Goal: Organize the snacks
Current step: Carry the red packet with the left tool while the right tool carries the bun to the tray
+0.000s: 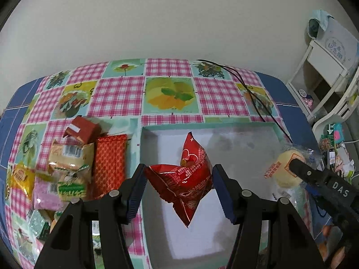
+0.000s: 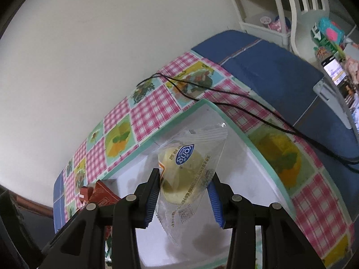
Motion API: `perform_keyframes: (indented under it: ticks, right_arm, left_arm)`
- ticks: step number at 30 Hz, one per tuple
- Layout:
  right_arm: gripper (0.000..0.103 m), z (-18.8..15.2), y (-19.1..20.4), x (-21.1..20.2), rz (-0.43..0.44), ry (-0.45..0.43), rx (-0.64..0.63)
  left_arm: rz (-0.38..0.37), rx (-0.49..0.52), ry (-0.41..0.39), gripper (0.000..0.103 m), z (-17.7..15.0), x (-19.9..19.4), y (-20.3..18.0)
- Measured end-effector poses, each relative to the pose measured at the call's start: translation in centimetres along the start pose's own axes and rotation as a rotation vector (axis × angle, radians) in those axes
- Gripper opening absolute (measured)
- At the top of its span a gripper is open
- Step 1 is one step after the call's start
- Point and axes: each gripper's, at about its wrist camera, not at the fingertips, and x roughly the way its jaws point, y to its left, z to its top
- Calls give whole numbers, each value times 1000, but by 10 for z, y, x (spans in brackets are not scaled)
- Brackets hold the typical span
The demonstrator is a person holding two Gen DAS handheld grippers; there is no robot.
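My left gripper [image 1: 179, 180] is shut on a shiny red snack packet [image 1: 185, 177] and holds it above a shallow box with a white floor and a teal rim [image 1: 202, 126]. My right gripper [image 2: 185, 183] is shut on a clear-wrapped yellow bun [image 2: 186, 168] over the same box, whose rim [image 2: 258, 148] curves around it. The right gripper with the bun [image 1: 286, 168] also shows at the right of the left wrist view.
A pile of snacks lies left of the box: an orange-red checked packet [image 1: 110, 161], a dark red box [image 1: 82, 131], green-and-yellow packets [image 1: 69, 174]. A black cable [image 1: 253, 94] crosses the chequered tablecloth behind the box. White shelves [image 1: 325, 71] stand at the right.
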Motion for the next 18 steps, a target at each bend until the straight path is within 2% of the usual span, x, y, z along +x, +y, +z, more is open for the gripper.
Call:
perform_keyframes:
  ticks: [9,18]
  right_arm:
    - [44,13,-2,36,-18,30,1]
    - [45,20,14,50,-43,33,-71]
  left_arm:
    - [-35,-4,-19,61,14,26,0]
    - [-75,6,-55,61,21,37,-1]
